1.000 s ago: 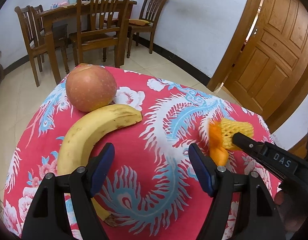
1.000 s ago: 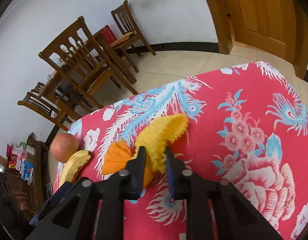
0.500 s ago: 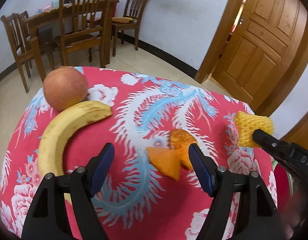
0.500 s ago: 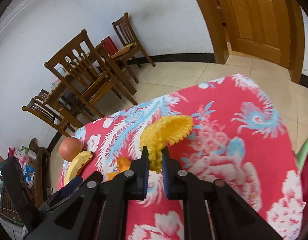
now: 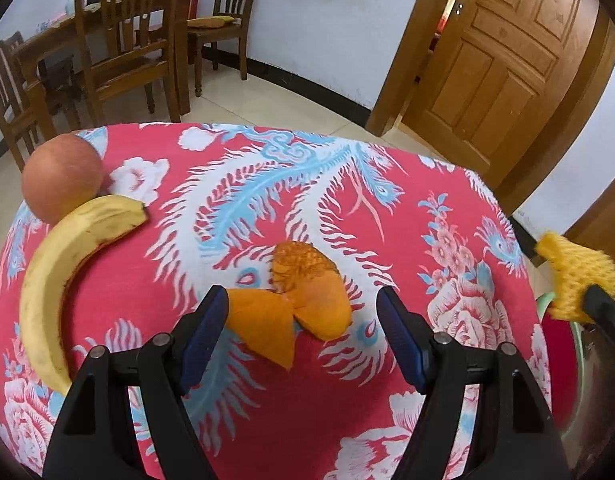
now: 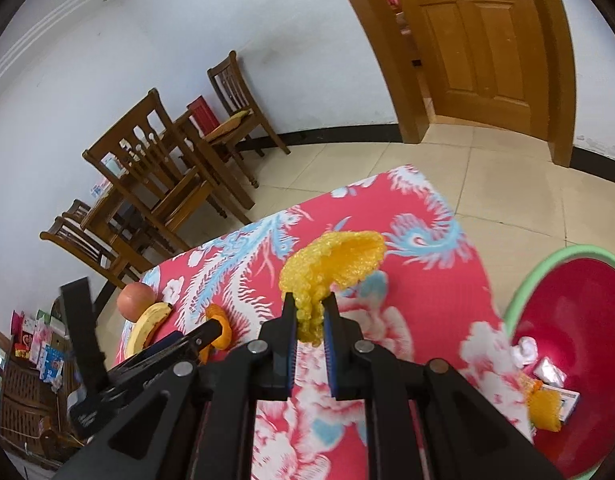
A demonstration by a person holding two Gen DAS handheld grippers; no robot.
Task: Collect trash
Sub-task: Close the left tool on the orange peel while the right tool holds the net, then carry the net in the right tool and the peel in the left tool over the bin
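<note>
My right gripper (image 6: 309, 314) is shut on a yellow foam fruit net (image 6: 331, 268), held in the air above the red flowered tablecloth (image 6: 387, 320); the net (image 5: 577, 276) also shows at the right edge of the left wrist view. Orange peel pieces (image 5: 295, 300) lie on the cloth between the fingers of my open left gripper (image 5: 303, 328), untouched by its pads. A red basin with a green rim (image 6: 555, 276) sits low beside the table's right side, holding wrappers and another bit of yellow net.
An apple (image 5: 61, 178) and a banana (image 5: 63, 264) lie at the table's left. Wooden chairs and a dining table (image 5: 107, 40) stand behind, with a wooden door (image 5: 503, 52) at the back right. The tiled floor surrounds the table.
My right gripper carried the yellow net up and to the right, off the peel and toward the red basin. My left gripper shifted right until the peel lay between its fingers.
</note>
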